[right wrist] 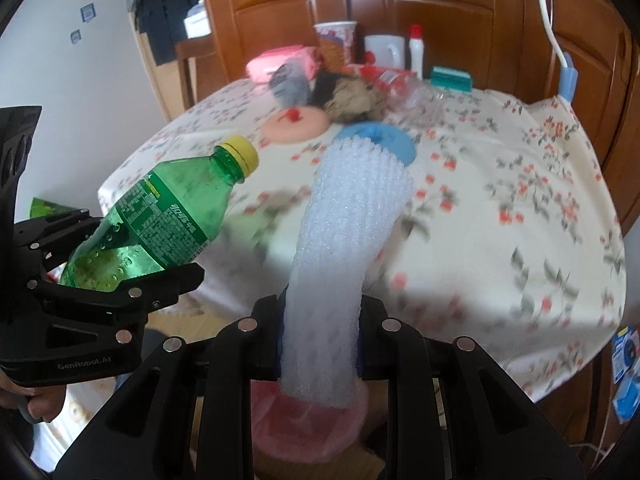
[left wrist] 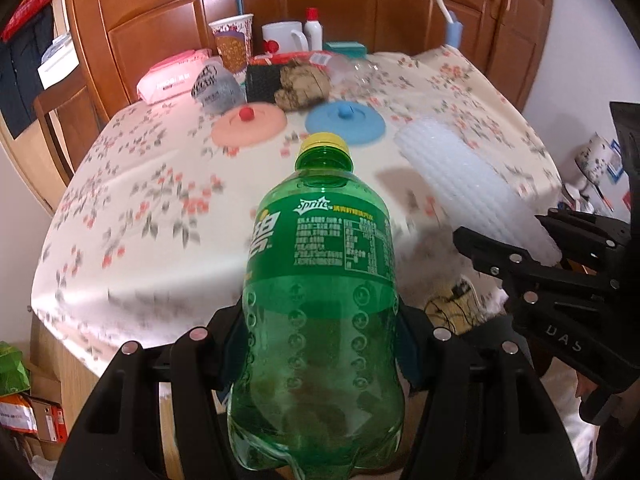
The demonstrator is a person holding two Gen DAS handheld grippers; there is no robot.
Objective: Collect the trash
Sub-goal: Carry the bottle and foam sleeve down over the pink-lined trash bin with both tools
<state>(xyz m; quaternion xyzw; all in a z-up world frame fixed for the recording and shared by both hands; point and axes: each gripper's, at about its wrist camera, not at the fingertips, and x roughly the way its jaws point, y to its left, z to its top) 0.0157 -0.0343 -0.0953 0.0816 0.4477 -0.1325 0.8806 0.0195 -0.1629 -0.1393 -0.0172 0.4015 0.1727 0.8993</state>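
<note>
Left claw (left wrist: 320, 344) is clamped on the green Sprite bottle (left wrist: 320, 280), cap pointing away, held off the near edge of the bench (left wrist: 140, 208). Right claw (right wrist: 320, 344) is clamped on the white foam sleeve (right wrist: 340, 248), also beyond the near edge.

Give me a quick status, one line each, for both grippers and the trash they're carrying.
left gripper: shut on green bottle
green bottle: capped, held clear of the table
right gripper: shut on foam sleeve
foam sleeve: squeezed at its lower end, sticking upward
</note>
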